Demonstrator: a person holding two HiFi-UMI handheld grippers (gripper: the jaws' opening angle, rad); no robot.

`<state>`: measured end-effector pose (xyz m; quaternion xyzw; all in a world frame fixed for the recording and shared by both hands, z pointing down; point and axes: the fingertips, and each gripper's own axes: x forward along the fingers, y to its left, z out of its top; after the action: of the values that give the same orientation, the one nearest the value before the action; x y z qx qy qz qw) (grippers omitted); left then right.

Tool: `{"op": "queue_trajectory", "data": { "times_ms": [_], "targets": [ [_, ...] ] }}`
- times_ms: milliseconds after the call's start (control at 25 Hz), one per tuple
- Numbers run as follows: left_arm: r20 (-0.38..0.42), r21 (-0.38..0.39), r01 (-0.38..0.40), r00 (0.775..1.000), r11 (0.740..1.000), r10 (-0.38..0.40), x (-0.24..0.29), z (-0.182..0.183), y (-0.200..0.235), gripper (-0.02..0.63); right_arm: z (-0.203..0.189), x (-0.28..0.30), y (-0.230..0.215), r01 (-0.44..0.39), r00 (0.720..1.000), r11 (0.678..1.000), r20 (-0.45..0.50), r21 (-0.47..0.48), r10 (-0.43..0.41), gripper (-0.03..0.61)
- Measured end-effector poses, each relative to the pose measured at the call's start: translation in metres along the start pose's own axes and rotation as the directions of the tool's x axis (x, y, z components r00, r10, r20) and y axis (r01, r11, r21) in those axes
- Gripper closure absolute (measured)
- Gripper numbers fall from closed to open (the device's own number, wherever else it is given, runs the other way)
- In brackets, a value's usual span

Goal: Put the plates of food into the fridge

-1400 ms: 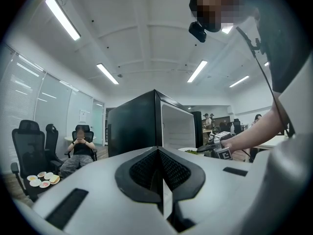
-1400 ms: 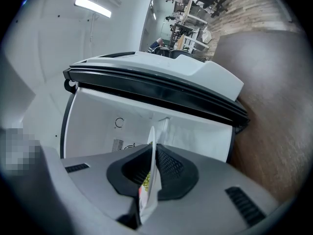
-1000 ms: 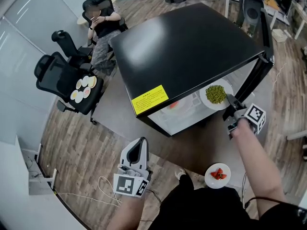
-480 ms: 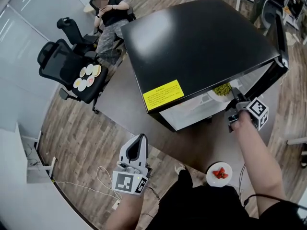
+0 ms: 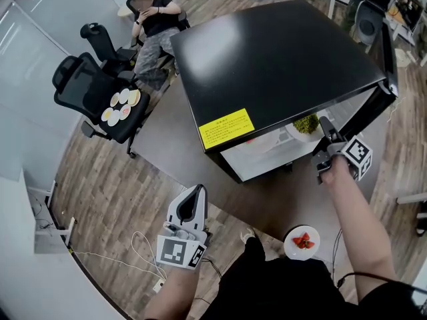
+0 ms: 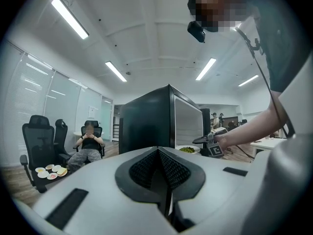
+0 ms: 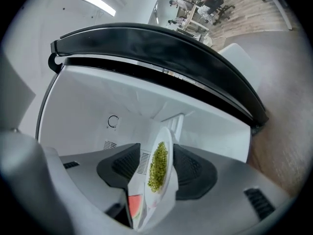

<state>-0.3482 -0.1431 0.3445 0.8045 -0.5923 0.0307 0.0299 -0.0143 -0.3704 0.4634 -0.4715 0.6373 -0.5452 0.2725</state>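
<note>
Fridge (image 5: 280,52), 1 o'clock: pea plate (image 7: 159,168) between right claw's (image 5: 325,127) just-parting jaws. Likely brittle, slick; grip rim. Left claw (image 6: 159,168) closed, empty.

Black fridge (image 5: 280,59) with a yellow label on its top front edge stands on the floor, door swung open, white interior showing. White plate of green peas (image 5: 305,125) sits level inside at the open front, just under the top edge, with a second plate holding something red (image 7: 133,207) close beside it. Outside, well apart from the fridge, a plate of red strawberry pieces (image 5: 302,243) lies on the floor, and several small plates of food (image 5: 120,107) lie on a black office chair seat.
</note>
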Motion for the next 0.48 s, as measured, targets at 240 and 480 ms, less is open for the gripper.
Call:
{"op": "queue_trajectory", "data": {
  "times_ms": [240, 480],
  "targets": [
    [0.011, 0.011, 0.012, 1.000, 1.000, -0.012, -0.005, 0.006, -0.011, 0.609, 0.010, -0.015, -0.004, 0.025, 1.000, 0.998, 0.014, -0.065, -0.024, 0.334],
    [0.027, 0.019, 0.020, 0.999, 1.000, -0.021, -0.010, 0.012, -0.025, 0.609, 0.013, -0.039, 0.000, -0.058, 0.998, 0.997, 0.022, -0.048, 0.059, 0.334]
  ]
}}
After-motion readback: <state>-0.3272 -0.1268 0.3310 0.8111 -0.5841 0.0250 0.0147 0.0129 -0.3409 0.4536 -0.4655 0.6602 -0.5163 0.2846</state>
